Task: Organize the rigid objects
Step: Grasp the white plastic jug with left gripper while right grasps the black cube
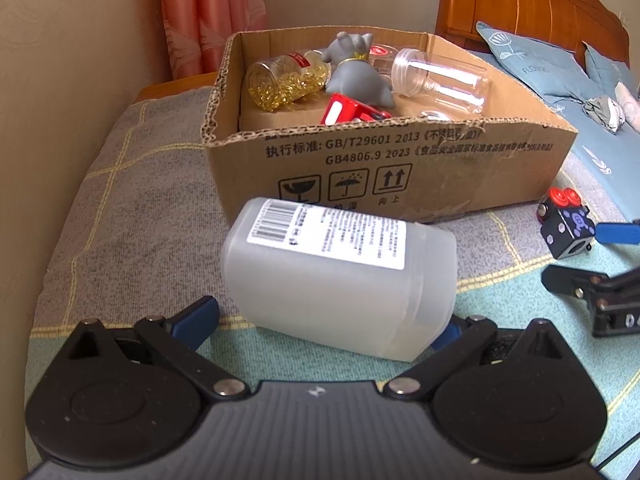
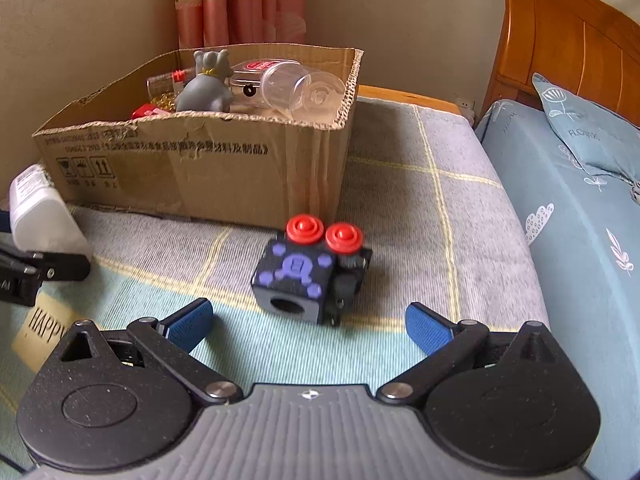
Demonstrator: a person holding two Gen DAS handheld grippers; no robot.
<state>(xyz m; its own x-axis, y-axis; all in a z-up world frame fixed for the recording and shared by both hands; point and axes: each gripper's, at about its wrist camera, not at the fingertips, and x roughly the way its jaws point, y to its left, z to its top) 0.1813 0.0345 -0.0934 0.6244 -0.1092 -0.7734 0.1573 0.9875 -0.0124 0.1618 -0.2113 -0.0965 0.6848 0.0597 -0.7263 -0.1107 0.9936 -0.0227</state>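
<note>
- Left wrist view: the left gripper (image 1: 320, 322) sits at the bottom of the frame with its blue pads spread wide on either side of a frosted plastic bottle (image 1: 340, 276). The bottle lies on its side, white label up, in the centre of the frame. The right pad is mostly hidden behind it, so I can't tell if either pad actually touches (looks released, not squeezing).
- Just above the bottle is the cardboard box (image 1: 400, 168), its front wall right behind the bottle. Inside: a jar of yellow capsules (image 1: 286, 80), a grey figurine (image 1: 354, 72), a clear empty jar (image 1: 440, 76) and something red (image 1: 348, 110).
- At the right edge, a black toy cube (image 1: 566, 228) with red knobs sits on the checked blanket (image 1: 132, 216).
- Right wrist view: the right gripper (image 2: 308, 326) is at the bottom, fingers wide apart and holding nothing. The cube rests on the blanket in mid-frame, just ahead of the pads and between them, not touching.
- The box fills the upper left; the bottle peeks in at the left edge.
</note>
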